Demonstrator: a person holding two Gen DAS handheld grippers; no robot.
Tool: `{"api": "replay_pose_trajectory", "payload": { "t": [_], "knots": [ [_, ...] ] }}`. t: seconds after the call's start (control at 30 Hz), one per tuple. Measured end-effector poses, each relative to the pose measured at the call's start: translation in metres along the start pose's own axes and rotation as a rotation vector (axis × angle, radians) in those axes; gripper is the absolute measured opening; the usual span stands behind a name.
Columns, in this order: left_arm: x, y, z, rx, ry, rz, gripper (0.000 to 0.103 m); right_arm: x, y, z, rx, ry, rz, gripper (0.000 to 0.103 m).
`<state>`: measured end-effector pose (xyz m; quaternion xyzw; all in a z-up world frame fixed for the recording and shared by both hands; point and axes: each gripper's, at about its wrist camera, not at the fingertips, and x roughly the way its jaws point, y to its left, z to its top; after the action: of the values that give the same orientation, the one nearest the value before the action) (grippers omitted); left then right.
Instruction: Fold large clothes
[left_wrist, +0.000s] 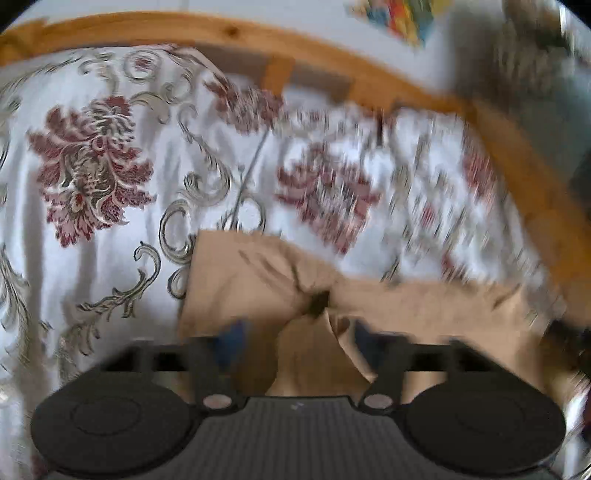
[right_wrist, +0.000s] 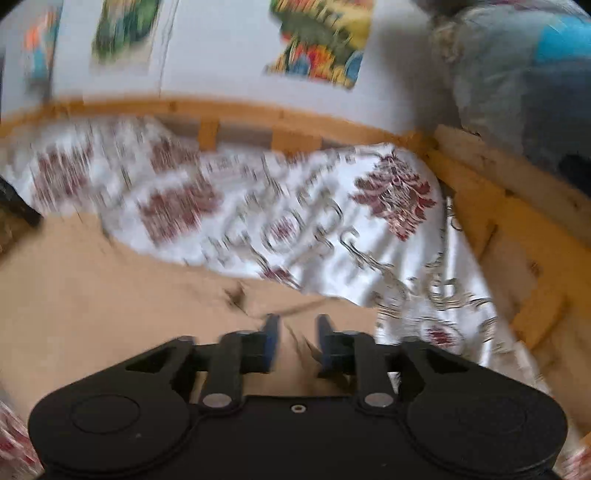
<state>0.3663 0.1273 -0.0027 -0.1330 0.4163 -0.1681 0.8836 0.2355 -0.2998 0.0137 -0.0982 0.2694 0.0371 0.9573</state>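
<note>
Left tool (left_wrist: 295, 332) spread over tan garment (left_wrist: 258, 266), floral bedspread (left_wrist: 110, 166), no legible writing

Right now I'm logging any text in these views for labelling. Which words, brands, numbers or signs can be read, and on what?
None can be read.
Posters on the wall: bright pictures, too blurred to show any lettering.
Bedspread: a floral and scroll pattern, no words.
Tan garment: plain, with no label or print showing.
Both grippers' housings: no markings visible.
</note>
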Motion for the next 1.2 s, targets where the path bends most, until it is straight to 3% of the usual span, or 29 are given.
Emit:
{"api": "replay_pose_trajectory", "payload": {
  "t": [0.03,0.13,0.3,0.5,0.6,0.67,0.77,0.83,0.9,1.0,1.07,1.13,1.2],
  "knots": [
    [-0.010,0.006,-0.001,-0.019,-0.053,-0.024,0.089,-0.005,-0.001,-0.002,0.020,-0.025,-0.001,0.057],
    [-0.039,0.018,-0.001,-0.026,-0.156,-0.101,0.096,-0.022,-0.011,-0.003,0.063,-0.065,-0.004,0.067],
    [-0.098,0.014,-0.019,0.097,-0.239,-0.101,0.102,-0.063,-0.029,-0.011,0.140,-0.100,-0.031,0.089],
    [-0.126,-0.012,-0.077,0.327,-0.098,-0.046,0.102,-0.090,-0.031,-0.064,0.275,-0.002,-0.044,0.091],
    [-0.116,-0.021,-0.100,0.373,-0.039,0.012,0.102,-0.089,-0.026,-0.086,0.336,0.056,-0.045,0.091],
    [-0.107,-0.020,-0.109,0.354,-0.027,0.029,0.095,-0.086,-0.025,-0.094,0.392,0.073,-0.053,0.091],
    [-0.093,-0.005,-0.112,0.267,-0.012,0.105,0.062,-0.079,-0.027,-0.101,0.469,0.106,-0.067,0.082],
    [-0.090,0.010,-0.107,0.196,-0.010,0.120,0.032,-0.075,-0.030,-0.103,0.507,0.112,-0.080,0.064],
    [-0.093,0.025,-0.101,0.112,-0.026,0.117,0.013,-0.072,-0.033,-0.105,0.547,0.117,-0.087,0.055],
    [-0.101,0.039,-0.095,0.017,-0.087,0.157,0.004,-0.069,-0.029,-0.096,0.528,0.120,-0.107,0.029],
    [-0.107,0.049,-0.091,-0.051,-0.121,0.130,0.003,-0.071,-0.020,-0.078,0.443,0.093,-0.131,0.011],
    [-0.109,0.054,-0.088,-0.085,-0.142,0.121,0.003,-0.078,-0.014,-0.057,0.388,0.039,-0.140,0.005],
    [-0.106,0.069,-0.084,-0.182,-0.142,0.081,0.003,-0.085,-0.013,-0.039,0.359,-0.019,-0.150,0.003]
  ]
}}
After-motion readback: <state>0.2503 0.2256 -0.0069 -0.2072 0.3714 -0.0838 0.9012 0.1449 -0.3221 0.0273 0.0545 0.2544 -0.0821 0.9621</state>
